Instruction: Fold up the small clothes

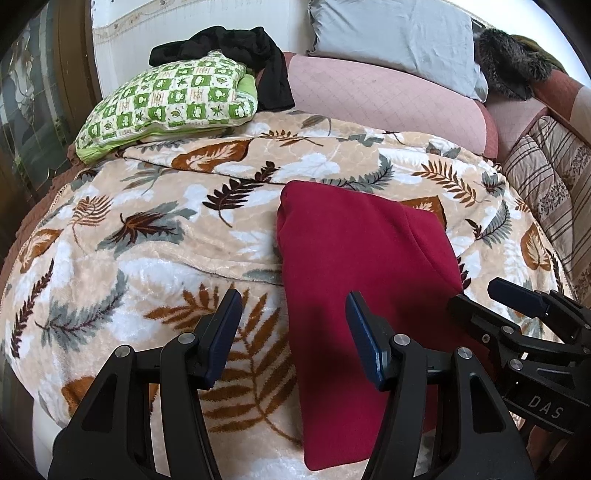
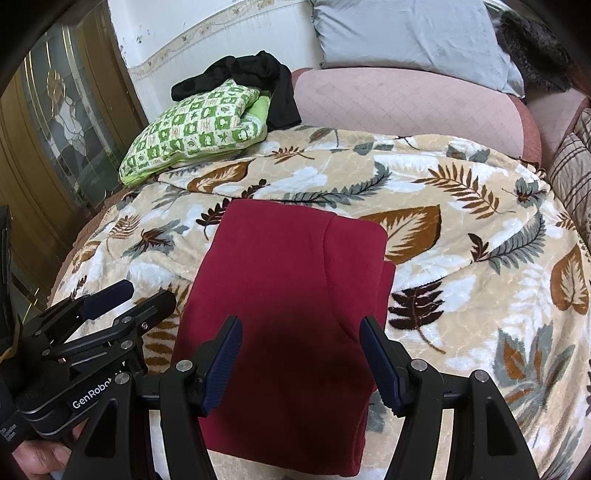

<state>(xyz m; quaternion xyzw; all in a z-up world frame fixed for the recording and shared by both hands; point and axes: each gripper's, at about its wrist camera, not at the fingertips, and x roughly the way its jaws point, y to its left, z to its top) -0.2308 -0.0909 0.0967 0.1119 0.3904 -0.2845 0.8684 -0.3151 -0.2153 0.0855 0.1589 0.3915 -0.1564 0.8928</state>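
From the left wrist: left gripper (image 1: 293,325) hovering with jaws apart and nothing between the pads, straddling the left edge of the red garment (image 1: 362,295). Ahead of it and to its right, that garment lying flat on the leaf-print blanket (image 1: 147,236) as a neat folded rectangle, with one seam or layer edge curving down its far right part. At the right, close beside, the right gripper (image 1: 495,295), jaws also apart, poised over the garment's right side, apparently not touching it. Well ahead to the left, a green checked pillow (image 1: 166,103) with a black garment (image 1: 236,48) draped across its far side; beyond, a pink cushion (image 1: 388,96) and a grey pillow (image 1: 395,33). From the right wrist: right gripper (image 2: 301,332) open about as wide, empty, hanging directly above the near half of the red garment (image 2: 291,295), a shadow falling on the cloth between the pads. To the left, the left gripper (image 2: 147,291) just off the garment's left edge, a hand (image 2: 40,458) visible beneath it. Same green pillow (image 2: 195,129) and black garment (image 2: 243,77) far ahead to the left. Judging from the tidy edges and stacked layers, the red piece appears folded already, or at most one fold short; the black piece, crumpled, seems unfolded and probably next, if it belongs to the job at all.
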